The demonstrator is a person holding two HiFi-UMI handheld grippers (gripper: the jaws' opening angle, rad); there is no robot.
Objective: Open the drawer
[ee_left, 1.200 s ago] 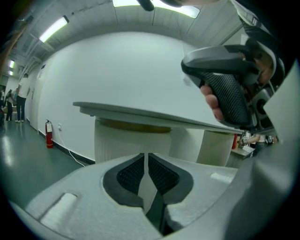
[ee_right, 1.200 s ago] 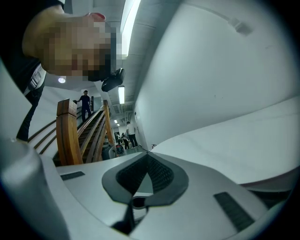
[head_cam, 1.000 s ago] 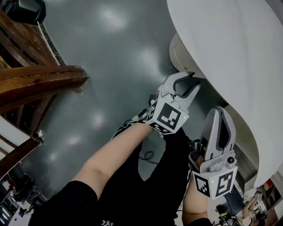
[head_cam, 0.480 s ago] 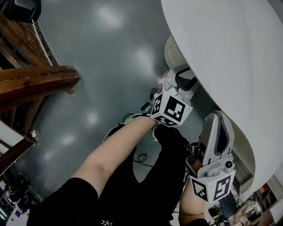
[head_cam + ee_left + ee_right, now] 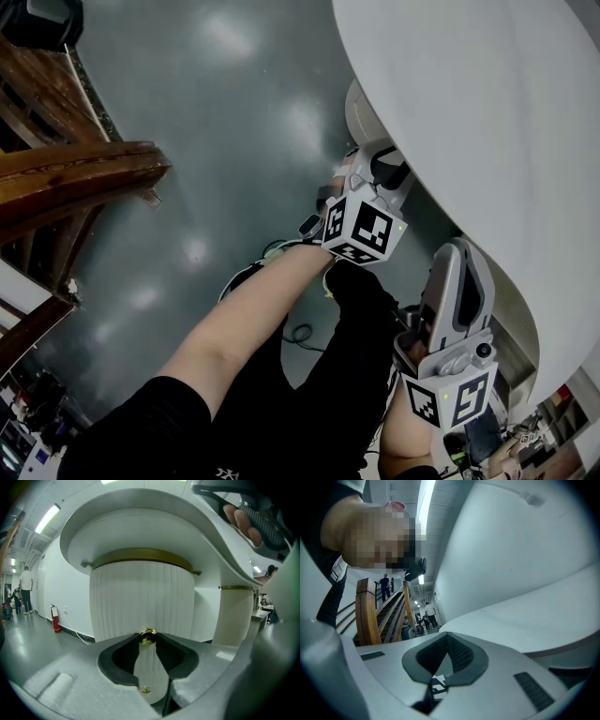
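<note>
The tips of the left gripper [image 5: 386,171] go out of sight under the rim of the white table [image 5: 487,112] when I look from above, so from there I can't see what they meet. The drawer itself is hard to pick out. It sits in the ribbed white column [image 5: 140,597] under the table, on the far side of the left gripper, and its seams are lost among the ribs. Only its brass knob [image 5: 147,638] gives it away.

The table rim hangs low over the left gripper, leaving little room above it. To the left there is open grey floor [image 5: 216,112] as far as the wooden staircase [image 5: 75,169]. The right gripper [image 5: 459,255] is nearer the person, right beside the table's curved edge, well apart from the knob.

The left gripper view shows what the head view hides. The knob sits right between the two tips, and the jaws are closing in on it from either side but aren't pinching it. A smaller knob [image 5: 146,689] shows lower on the same column, through the gap between the jaws. A second column [image 5: 236,616] stands off to the right and a fire extinguisher [image 5: 56,619] stands by the far wall. The right gripper view shows that gripper's tips brought together with nothing held.
</note>
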